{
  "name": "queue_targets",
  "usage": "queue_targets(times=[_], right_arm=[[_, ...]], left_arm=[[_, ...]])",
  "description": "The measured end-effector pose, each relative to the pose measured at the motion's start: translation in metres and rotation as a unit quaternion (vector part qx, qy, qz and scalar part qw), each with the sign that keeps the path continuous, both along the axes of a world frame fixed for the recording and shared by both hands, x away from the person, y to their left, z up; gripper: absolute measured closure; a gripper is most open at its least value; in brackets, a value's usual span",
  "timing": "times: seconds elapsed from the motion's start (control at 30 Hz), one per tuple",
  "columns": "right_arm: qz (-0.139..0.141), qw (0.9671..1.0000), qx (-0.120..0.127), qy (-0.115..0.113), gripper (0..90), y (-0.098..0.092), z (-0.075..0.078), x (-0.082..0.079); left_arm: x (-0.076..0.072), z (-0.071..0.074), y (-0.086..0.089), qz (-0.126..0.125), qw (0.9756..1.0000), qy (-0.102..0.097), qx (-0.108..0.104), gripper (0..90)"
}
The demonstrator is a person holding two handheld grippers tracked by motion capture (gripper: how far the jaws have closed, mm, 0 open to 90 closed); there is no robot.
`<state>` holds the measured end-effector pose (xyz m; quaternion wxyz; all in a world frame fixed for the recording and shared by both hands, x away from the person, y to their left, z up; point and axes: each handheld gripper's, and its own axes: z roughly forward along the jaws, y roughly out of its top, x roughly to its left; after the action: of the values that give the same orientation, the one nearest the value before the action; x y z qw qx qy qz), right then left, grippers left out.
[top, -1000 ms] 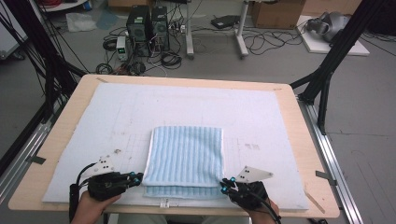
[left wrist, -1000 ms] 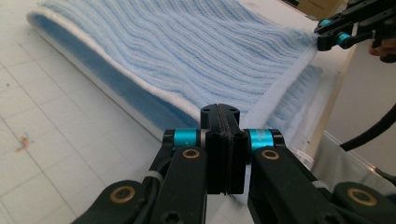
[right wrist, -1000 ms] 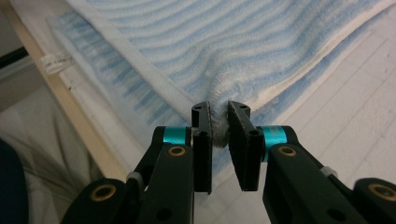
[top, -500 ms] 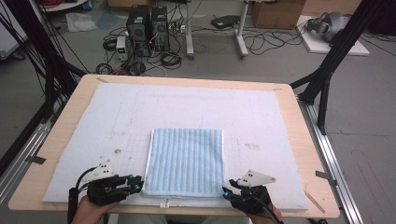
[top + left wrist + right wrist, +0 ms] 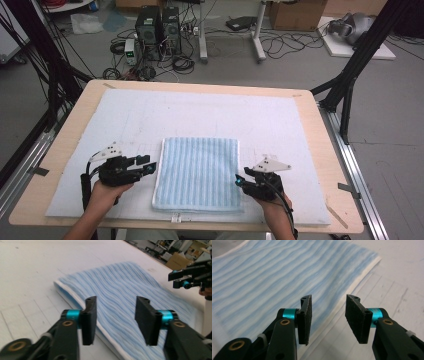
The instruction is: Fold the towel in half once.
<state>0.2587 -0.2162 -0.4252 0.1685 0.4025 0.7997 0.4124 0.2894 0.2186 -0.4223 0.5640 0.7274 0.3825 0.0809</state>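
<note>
A folded blue-and-white striped towel [image 5: 197, 172] lies flat on the white mat near the table's front edge. My left gripper [image 5: 150, 165] hovers just off its left edge, pointing at it. Its jaws have just been opening and hold nothing. In the left gripper view the towel [image 5: 130, 290] spreads out beyond the open left gripper [image 5: 115, 320], with the right gripper [image 5: 190, 277] farther off. My right gripper [image 5: 239, 180] sits at the towel's right edge, its jaws also just opening. The right gripper [image 5: 329, 317] is empty above the towel's hem [image 5: 352, 285].
The white mat [image 5: 210, 115] covers most of the wooden table [image 5: 60, 135]. Black frame legs [image 5: 350, 75] stand at the table's right and left. Computers and cables [image 5: 160, 35] crowd the floor beyond the far edge.
Both grippers were shut at the towel's near corners. They have let go, opened and moved away from the front edge along the towel's sides. The towel now lies flat.
</note>
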Motion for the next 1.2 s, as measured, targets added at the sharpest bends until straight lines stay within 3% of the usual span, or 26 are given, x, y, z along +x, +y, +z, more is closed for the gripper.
queue_targets(times=[0.17, 0.27, 0.47, 0.53, 0.6, 0.67, 0.77, 0.9, 0.97, 1.03, 1.2], right_arm=[[-0.01, 0.9997, 0.021, 0.002, 60.5, 0.001, -0.003, 0.03], [-0.001, 0.9998, 0.02, 0.007, 63.9, 0.007, -0.007, 0.047], [0.009, 0.9999, 0.001, 0.012, 64.1, 0.024, -0.014, 0.068], [0.008, 0.9991, -0.04, 0.014, 64.1, 0.03, -0.018, 0.071], [0.003, 0.999, -0.042, 0.017, 64.9, 0.03, -0.021, 0.072], [-0.009, 0.9987, -0.047, 0.019, 65.2, 0.026, -0.02, 0.071], [-0.019, 0.9988, -0.033, 0.029, 65.2, 0.02, -0.019, 0.071], [-0.029, 0.9993, -0.005, 0.025, 61.9, 0.014, -0.014, 0.075], [-0.038, 0.9991, -0.004, 0.019, 60.7, 0.013, -0.01, 0.081], [-0.044, 0.9989, 0.003, 0.018, 60.2, 0.012, -0.008, 0.088], [-0.052, 0.9985, 0.002, 0.013, 59.6, 0.013, -0.004, 0.099]], left_arm=[[0.024, 0.0, -0.004, 0.009, 0.9999, -0.006, -0.001, 45.0], [0.034, -0.002, -0.007, 0.015, 0.9998, -0.008, 0.005, 45.0], [0.045, -0.005, -0.012, 0.02, 0.9995, -0.008, 0.023, 46.8], [0.049, -0.005, -0.013, 0.024, 0.9993, -0.005, 0.03, 48.0], [0.052, -0.005, -0.014, 0.031, 0.999, -0.009, 0.031, 49.4], [0.058, -0.006, -0.015, 0.034, 0.9986, -0.001, 0.04, 49.7], [0.068, -0.006, -0.016, 0.048, 0.9978, 0.005, 0.047, 49.7], [0.085, -0.007, -0.023, 0.055, 0.9963, 0.015, 0.064, 49.7], [0.094, -0.01, -0.028, 0.059, 0.9954, 0.025, 0.072, 50.4], [0.103, -0.015, -0.033, 0.056, 0.9932, 0.041, 0.093, 51.3], [0.111, -0.025, -0.043, 0.05, 0.9894, 0.053, 0.126, 53.6]])
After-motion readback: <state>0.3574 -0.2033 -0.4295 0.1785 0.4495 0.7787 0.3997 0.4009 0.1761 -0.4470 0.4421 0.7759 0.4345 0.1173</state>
